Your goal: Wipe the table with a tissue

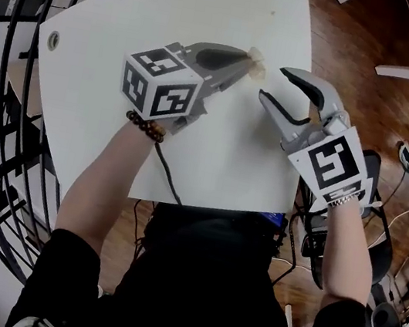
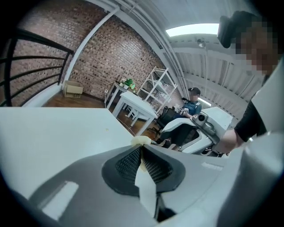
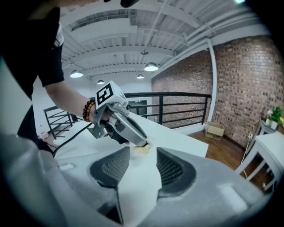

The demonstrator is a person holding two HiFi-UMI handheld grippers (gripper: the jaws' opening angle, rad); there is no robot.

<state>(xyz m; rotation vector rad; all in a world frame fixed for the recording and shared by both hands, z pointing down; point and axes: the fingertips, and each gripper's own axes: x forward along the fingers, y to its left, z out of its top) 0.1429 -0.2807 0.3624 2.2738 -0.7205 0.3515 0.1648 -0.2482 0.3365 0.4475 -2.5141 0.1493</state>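
The white table [image 1: 215, 12] fills most of my head view, with a black railing [image 1: 3, 108] curving along its left side and wood floor [image 1: 367, 39] to its right. I hold both grippers over the table's far half, their tips turned toward each other.

My left gripper [image 1: 246, 61] is clenched, its jaws pressed together on the tissue [image 1: 257, 62]. My right gripper [image 1: 273, 83] is released: its jaws stand wide apart with nothing between them, only bare table behind the gap.

The tissue is a small yellowish wad that pokes out past the left jaw tips, just beyond the right gripper's open tips and apart from them. I cannot tell whether it touches the table.

A bead bracelet [image 1: 145, 126] sits on my left wrist.
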